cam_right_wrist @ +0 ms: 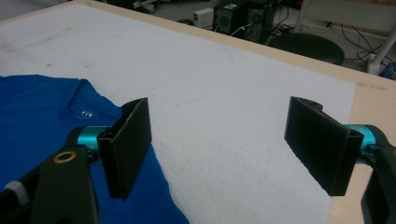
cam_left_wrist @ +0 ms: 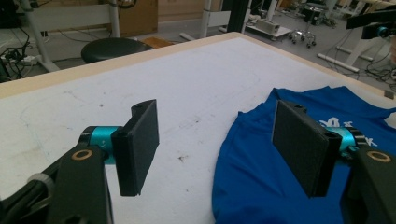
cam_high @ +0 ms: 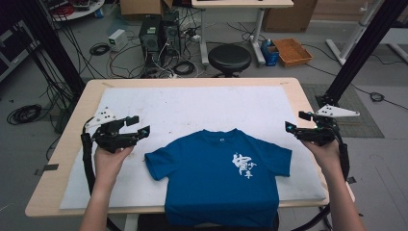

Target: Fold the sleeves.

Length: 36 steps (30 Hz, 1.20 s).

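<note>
On the tabletop (cam_high: 57, 159), over its white mat (cam_high: 192, 106), my blue T-shirt (cam_high: 219, 178) lies flat at the near edge, hem hanging over. My left tongs (cam_high: 138, 125) hover just beside its left sleeve, jaws wide apart and empty. My right tongs (cam_high: 294, 121) hover beside the right sleeve, equally agape.

Matt blue cloth T-shirt (cam_high: 219, 173), wood-edged table (cam_high: 192, 82)
</note>
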Each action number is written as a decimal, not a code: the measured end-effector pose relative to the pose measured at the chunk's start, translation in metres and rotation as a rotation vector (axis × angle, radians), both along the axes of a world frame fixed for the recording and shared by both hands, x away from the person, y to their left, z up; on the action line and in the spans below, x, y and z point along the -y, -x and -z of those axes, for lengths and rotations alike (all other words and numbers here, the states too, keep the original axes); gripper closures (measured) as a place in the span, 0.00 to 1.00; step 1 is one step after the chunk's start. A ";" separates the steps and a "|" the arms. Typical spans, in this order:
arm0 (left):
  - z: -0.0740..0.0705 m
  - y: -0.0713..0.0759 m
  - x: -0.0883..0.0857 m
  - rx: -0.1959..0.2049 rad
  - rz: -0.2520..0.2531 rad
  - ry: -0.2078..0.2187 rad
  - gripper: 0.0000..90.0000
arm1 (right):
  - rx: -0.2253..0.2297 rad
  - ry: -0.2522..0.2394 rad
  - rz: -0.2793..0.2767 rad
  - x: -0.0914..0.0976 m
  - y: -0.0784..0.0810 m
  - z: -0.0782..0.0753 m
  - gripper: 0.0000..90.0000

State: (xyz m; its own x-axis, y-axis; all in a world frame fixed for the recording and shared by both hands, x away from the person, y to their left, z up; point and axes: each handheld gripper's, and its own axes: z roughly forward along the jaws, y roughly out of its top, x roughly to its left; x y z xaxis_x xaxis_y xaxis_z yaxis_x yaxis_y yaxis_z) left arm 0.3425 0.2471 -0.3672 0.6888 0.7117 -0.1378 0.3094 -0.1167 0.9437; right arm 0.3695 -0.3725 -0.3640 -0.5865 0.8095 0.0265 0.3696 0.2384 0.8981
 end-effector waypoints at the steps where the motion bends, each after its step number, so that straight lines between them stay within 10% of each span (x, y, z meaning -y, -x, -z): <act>1: 0.000 0.000 0.000 0.001 -0.001 -0.007 0.36 | 0.001 -0.001 0.002 0.000 0.000 0.000 0.25; 24: 0.021 0.012 -0.009 -0.001 0.039 -0.037 0.43 | -0.003 -0.001 0.016 0.002 -0.004 0.001 0.25; 36: 0.055 0.015 -0.005 -0.183 0.024 -0.109 0.58 | -0.010 0.003 0.025 0.002 -0.006 0.003 0.25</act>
State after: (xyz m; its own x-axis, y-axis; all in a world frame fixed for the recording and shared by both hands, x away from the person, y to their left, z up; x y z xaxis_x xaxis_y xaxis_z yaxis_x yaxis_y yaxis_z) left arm 0.3279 0.2526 -0.4219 0.6766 0.7126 -0.1854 0.4703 -0.2244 0.8535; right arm 0.3755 -0.3748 -0.3671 -0.5659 0.8239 0.0295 0.3845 0.2320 0.8935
